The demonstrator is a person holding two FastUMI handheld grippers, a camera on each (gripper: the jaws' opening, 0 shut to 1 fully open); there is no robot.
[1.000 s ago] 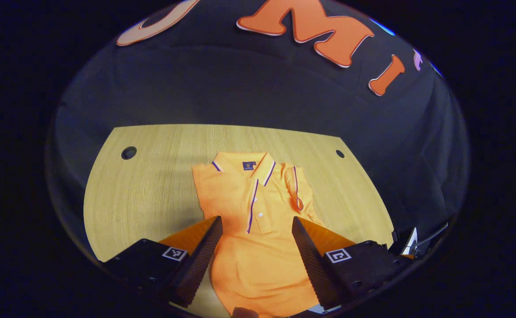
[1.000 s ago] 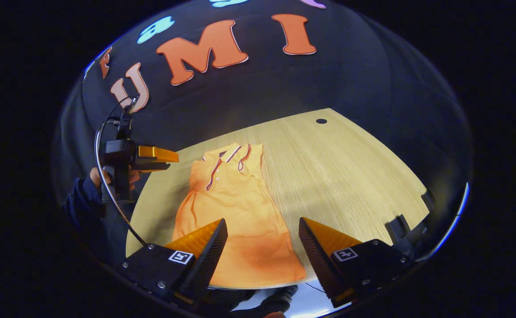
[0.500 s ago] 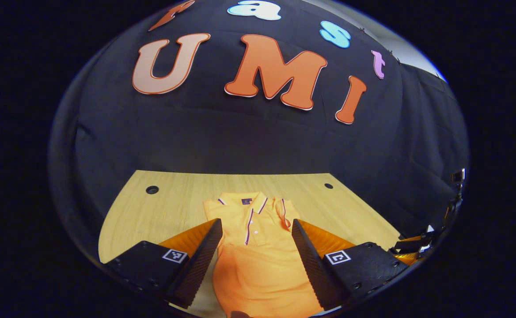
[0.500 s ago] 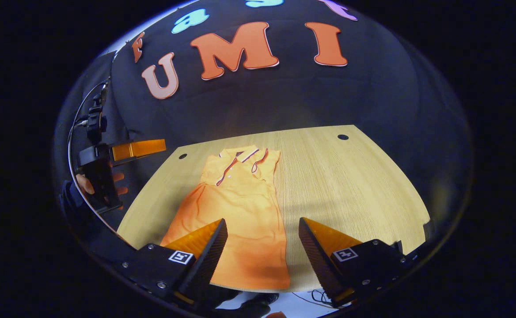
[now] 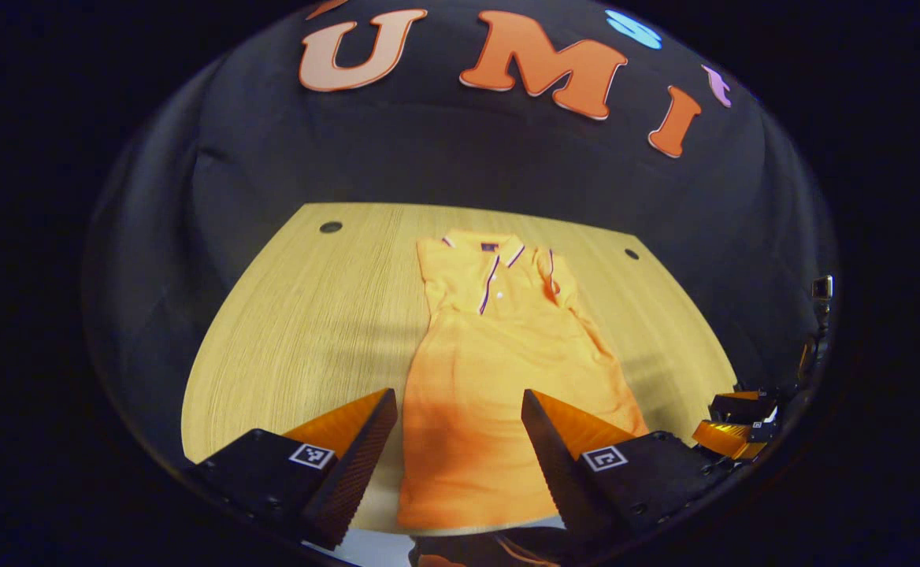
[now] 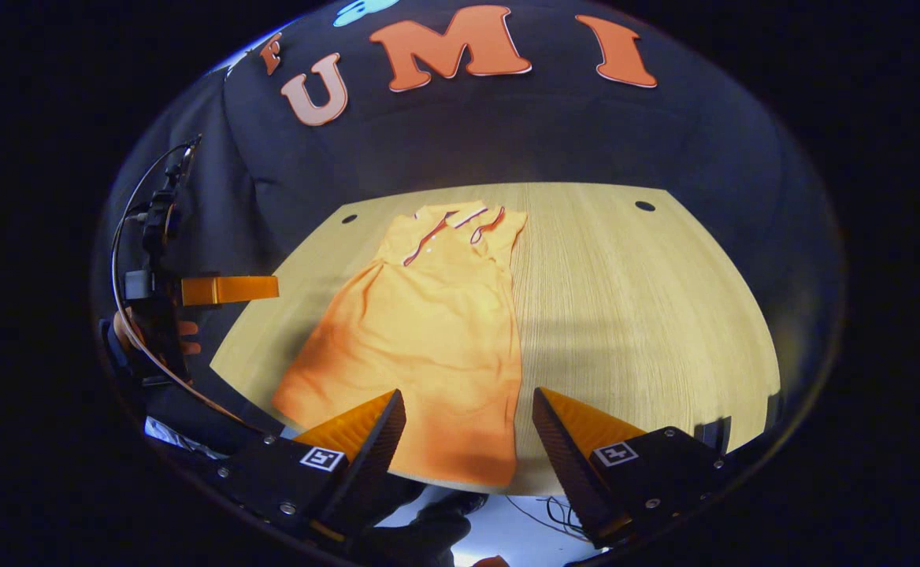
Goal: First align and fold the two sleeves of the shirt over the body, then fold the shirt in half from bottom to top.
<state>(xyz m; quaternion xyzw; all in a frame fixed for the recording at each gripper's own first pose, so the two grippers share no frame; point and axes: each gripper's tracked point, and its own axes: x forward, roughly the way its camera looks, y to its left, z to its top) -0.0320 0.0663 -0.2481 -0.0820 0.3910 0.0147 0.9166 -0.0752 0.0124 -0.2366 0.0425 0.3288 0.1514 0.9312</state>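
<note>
Jaws on both grippers stand wide apart w/ nothing between them. Left gripper [image 5: 456,441] hangs above the near end of the table [image 5: 294,315], fingers framing the lower part of the shirt [image 5: 499,370] w/o touching it; right gripper [image 6: 468,441] does the same from the other side, over the hem at the near table edge. Shirt is an orange polo lying flat on the wooden table [image 6: 633,299], front up, long axis running near-to-far: collar at the far end toward the booth wall, hem at the near edge. In left gripper view the shirt sits a bit right of table centre; in right gripper view the shirt [image 6: 421,331] sits on the left half. Both sleeves look folded in over the body, so the outline is narrow at the shoulders and widens toward the hem; the striped cuff of one sleeve lies just beside the collar and button placket. Right gripper view also has the left gripper [image 6: 228,290] far left, off the table's left edge, roughly level and pointing in toward the table, gripped by a hand [image 6: 180,335] w/ a dark sleeve, cable looping up behind it. Left gripper view catches the right gripper [image 5: 736,429] low at far right, past the table's edge.
</note>
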